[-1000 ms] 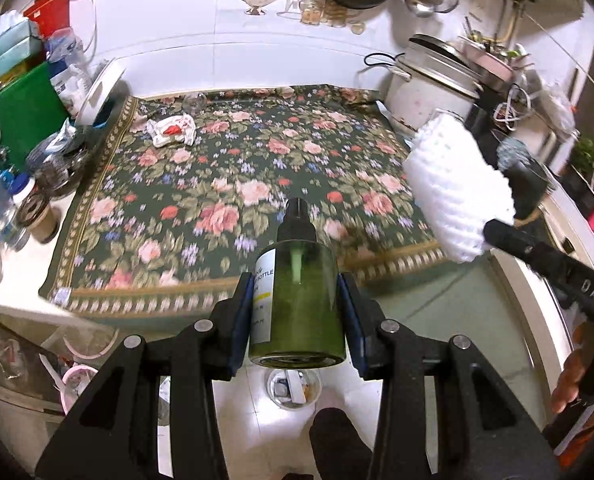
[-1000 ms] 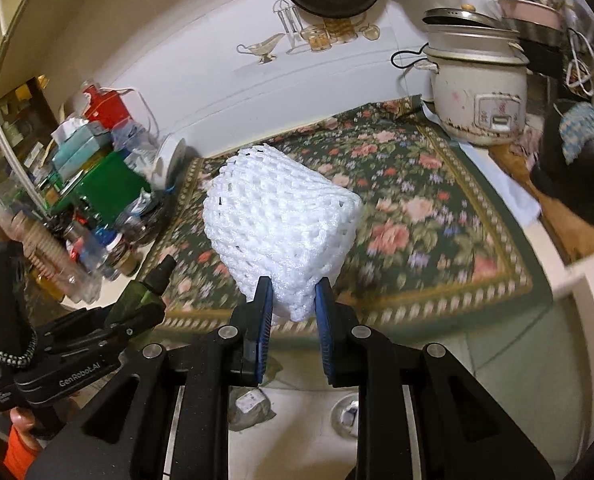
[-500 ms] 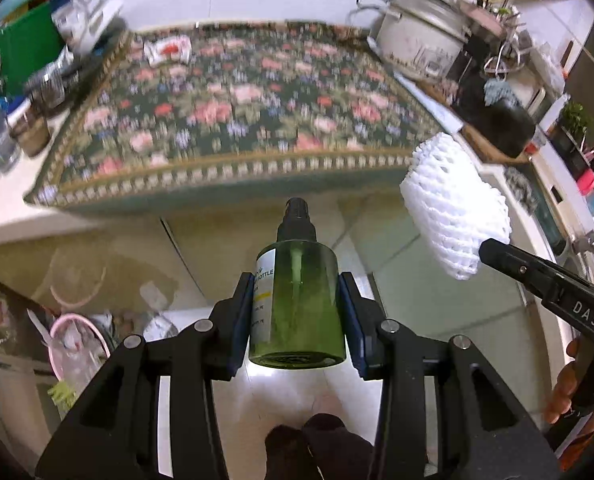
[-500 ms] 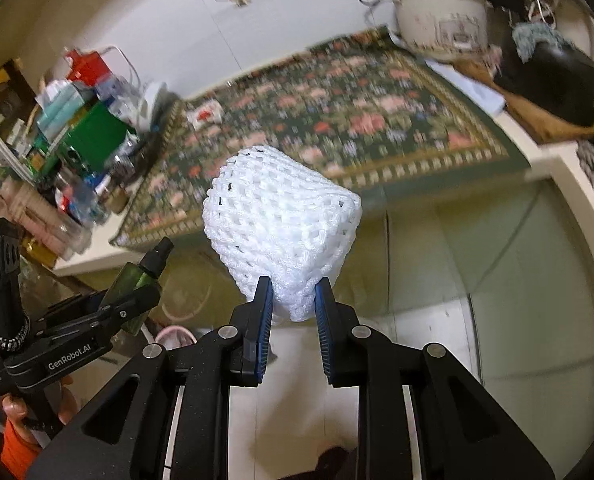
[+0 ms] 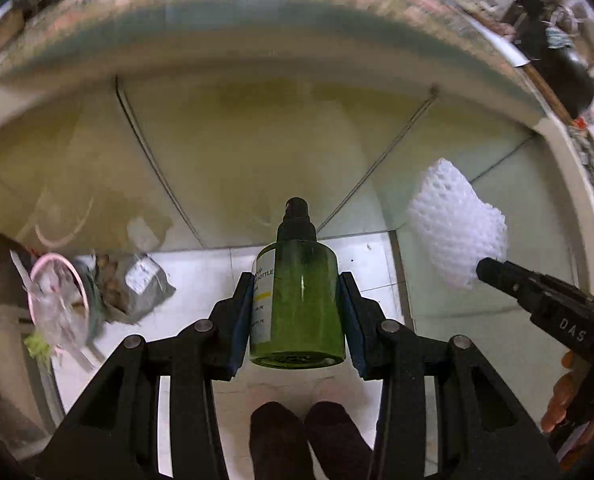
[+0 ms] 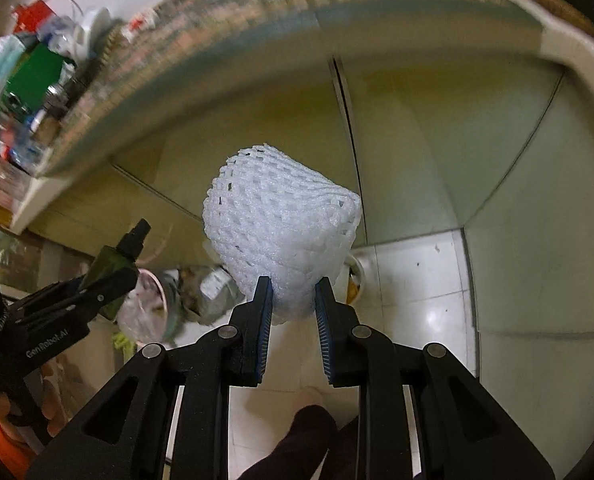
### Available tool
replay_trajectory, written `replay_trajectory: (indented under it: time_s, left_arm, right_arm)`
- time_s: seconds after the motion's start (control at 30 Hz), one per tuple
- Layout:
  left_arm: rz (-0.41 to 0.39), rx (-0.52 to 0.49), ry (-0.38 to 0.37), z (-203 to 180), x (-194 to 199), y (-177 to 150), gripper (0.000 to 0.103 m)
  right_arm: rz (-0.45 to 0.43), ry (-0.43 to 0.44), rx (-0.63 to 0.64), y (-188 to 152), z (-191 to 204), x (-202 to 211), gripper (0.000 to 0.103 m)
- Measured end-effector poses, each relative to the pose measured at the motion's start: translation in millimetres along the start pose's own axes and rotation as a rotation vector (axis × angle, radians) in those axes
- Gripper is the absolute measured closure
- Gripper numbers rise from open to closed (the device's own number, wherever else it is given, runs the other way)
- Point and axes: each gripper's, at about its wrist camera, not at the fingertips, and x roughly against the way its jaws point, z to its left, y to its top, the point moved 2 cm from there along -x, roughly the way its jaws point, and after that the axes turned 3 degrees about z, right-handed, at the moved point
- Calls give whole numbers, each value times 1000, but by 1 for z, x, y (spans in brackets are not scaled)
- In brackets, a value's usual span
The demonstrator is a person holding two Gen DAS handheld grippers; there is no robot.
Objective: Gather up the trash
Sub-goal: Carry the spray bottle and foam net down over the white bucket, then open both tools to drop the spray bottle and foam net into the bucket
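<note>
Both grippers point steeply down at the floor in front of the cabinet doors. The left gripper pinches a green bottle around its body, black spray top pointing away, label turned left. Beside it, the right gripper pinches the lower end of a white foam net, puffy and hollow, standing up off the pads. A pink-rimmed bin with trash sits at lower left.
</note>
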Motion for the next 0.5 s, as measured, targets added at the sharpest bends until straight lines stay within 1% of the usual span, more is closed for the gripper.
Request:
replay_trajectory:
  time_s: [0.03,0.17,0.2,0.3,0.37,0.5]
  left_arm:
    - [6,18,-1,4,-14,-3,62]
    - [33,79,2,23,-76,-16,62]
    - [36,89,3,27,-88,-18,62]
    - [51,128,8,43,-134,-26,62]
    - [54,154,8,53,-160,-30,62]
    - [66,192,4,72,-214,-37,62]
  right_arm:
    - [11,0,3,0,-4,-11,83]
    - [68,-3,19,-2,-28,-81,83]
    - [76,-6,24,-3,-32,-93,83]
    - [115,-13,44,-6,-45,-151,83]
    - [141,-12,55,-7,-48,-187,83]
    - [180,-39,105,-9,-53,-257,82]
